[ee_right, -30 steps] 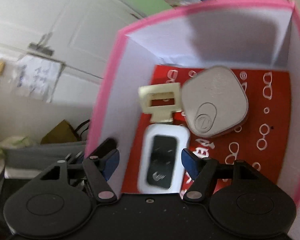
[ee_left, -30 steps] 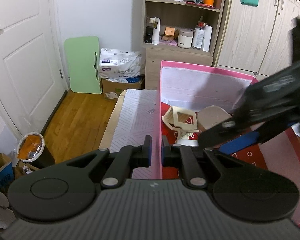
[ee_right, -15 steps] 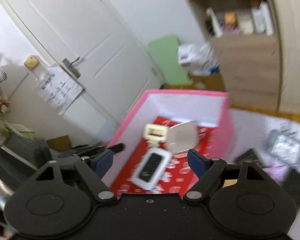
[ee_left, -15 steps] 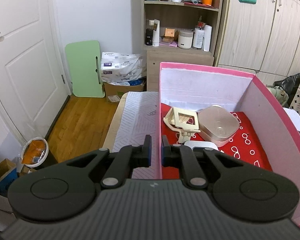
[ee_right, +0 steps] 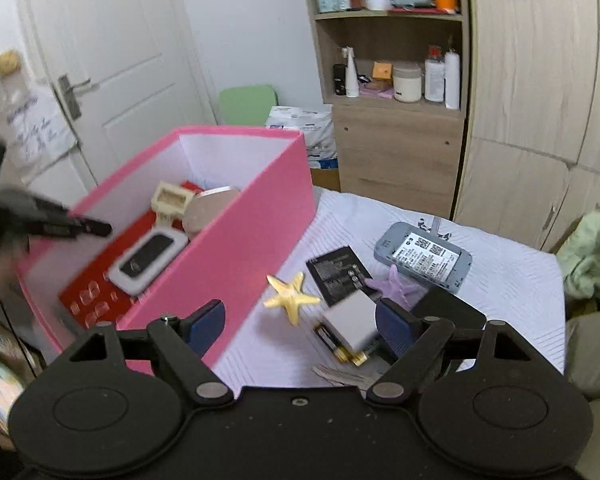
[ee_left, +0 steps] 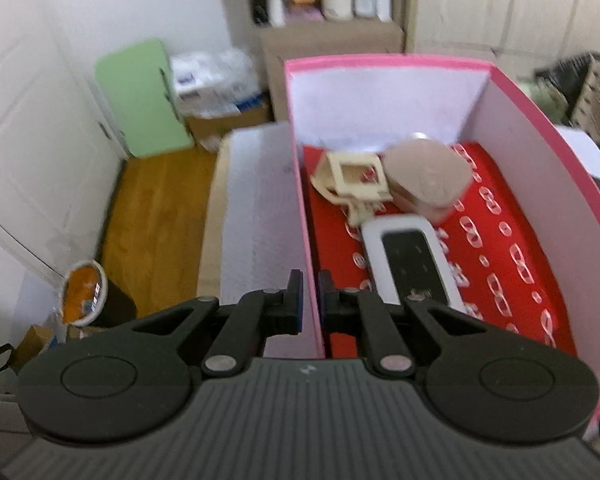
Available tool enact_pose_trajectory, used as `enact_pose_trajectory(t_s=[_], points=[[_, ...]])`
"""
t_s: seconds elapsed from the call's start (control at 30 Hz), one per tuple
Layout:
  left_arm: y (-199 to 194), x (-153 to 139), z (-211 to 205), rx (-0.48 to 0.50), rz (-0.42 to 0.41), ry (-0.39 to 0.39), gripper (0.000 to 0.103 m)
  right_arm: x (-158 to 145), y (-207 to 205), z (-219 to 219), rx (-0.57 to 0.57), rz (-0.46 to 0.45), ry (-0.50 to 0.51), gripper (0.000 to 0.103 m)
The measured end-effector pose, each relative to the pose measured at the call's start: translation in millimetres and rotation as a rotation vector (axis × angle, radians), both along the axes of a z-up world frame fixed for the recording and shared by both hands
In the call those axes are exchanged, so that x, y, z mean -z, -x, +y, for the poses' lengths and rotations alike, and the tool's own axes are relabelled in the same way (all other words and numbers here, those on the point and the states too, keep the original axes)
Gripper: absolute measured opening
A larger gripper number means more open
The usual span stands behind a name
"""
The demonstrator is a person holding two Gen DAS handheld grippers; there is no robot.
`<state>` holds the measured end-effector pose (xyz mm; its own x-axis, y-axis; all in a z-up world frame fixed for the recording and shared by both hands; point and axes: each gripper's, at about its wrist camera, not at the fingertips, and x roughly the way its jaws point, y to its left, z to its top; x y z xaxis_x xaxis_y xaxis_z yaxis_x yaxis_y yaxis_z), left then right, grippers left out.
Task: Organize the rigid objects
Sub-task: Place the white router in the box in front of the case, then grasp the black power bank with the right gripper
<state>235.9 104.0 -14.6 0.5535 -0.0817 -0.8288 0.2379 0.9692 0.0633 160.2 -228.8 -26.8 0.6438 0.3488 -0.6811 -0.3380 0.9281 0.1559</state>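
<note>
Pink box (ee_left: 512, 92): open-topped, white inside walls, red floor printed with small white glasses shapes, standing on a white quilted surface (ee_right: 500, 264). My left gripper (ee_left: 310, 294) is clamped on the box's left wall, one pad on the outside, one inside, the thin pink-edged card pinched between them. Contents of box: a white device with a dark screen (ee_left: 410, 266) lying flat near the front, just inside the held wall; a cream plastic frame-shaped piece (ee_left: 352, 180) behind it, touching the device's far end; a rounded beige case (ee_left: 428, 176) beside the cream piece toward the back wall, leaning partly against it. My right gripper (ee_right: 300, 318) stands with its jaws wide apart and nothing between the pads; its jaws have just been opening. It hangs outside the box, over the loose items on the quilted surface to the right of the pink wall. Loose items: a yellow starfish (ee_right: 292, 298) just beside the box's outer wall; a black flat battery (ee_right: 338, 274) beyond it; a lilac starfish (ee_right: 398, 286) touching the battery's right edge; a grey device with a white label (ee_right: 422, 256) further back; a small grey block (ee_right: 352, 326) resting on a black-and-gold piece, close to my right pad. The left view is somewhat blurred; fine print on the labels is unreadable.
</note>
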Motion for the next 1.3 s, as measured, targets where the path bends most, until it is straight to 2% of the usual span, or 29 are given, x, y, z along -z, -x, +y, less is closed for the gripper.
enact_pose_trajectory(t_s=[0.07,0.13,0.27,0.37,0.43,0.5,0.6,0.67,0.8,0.9,0.97,1.0,1.03,1.1,1.3], points=[[-1,-6,1,0.019,0.054,-0.002,0.008,8,-2,-2,-0.016,-0.001,0.019,0.085],[1,-12,0,0.038,0.083,-0.017,0.008,14,-2,-7,-0.008,0.002,0.046,0.076],[9,-23,-8,0.062,0.093,-0.074,0.009,17,-8,-26,0.096,-0.004,0.079,0.075],[11,-28,-10,0.067,0.084,-0.095,0.010,24,-19,-53,0.230,0.055,0.004,0.078],[9,-26,-8,0.059,0.094,-0.087,0.012,34,-29,-71,0.337,0.108,-0.042,0.085],[5,-23,-4,0.043,0.112,-0.070,0.013,49,-35,-83,0.437,0.146,-0.072,0.087],[2,-22,-2,0.030,0.122,-0.049,0.011,67,-44,-98,0.493,0.220,-0.226,0.087],[2,-22,-5,0.031,0.125,-0.053,0.009,69,-48,-98,0.493,0.224,-0.263,0.087],[3,-21,-11,0.043,0.124,-0.080,0.007,67,-58,-68,0.431,0.216,-0.107,0.088],[3,-23,-9,0.039,0.130,-0.063,0.007,64,-65,-59,0.398,0.219,-0.069,0.092],[2,-24,-7,0.036,0.127,-0.046,0.007,63,-65,-63,0.397,0.232,-0.087,0.092],[1,-25,-7,0.035,0.127,-0.039,0.007,62,-64,-67,0.392,0.239,-0.107,0.088],[1,-25,-6,0.032,0.129,-0.036,0.007,61,-62,-71,0.387,0.247,-0.132,0.078],[0,-25,-7,0.030,0.131,-0.036,0.007,58,-57,-81,0.391,0.272,-0.166,0.071],[1,-25,-8,0.018,0.127,-0.034,0.007,62,-54,-89,0.366,0.271,-0.167,0.070]])
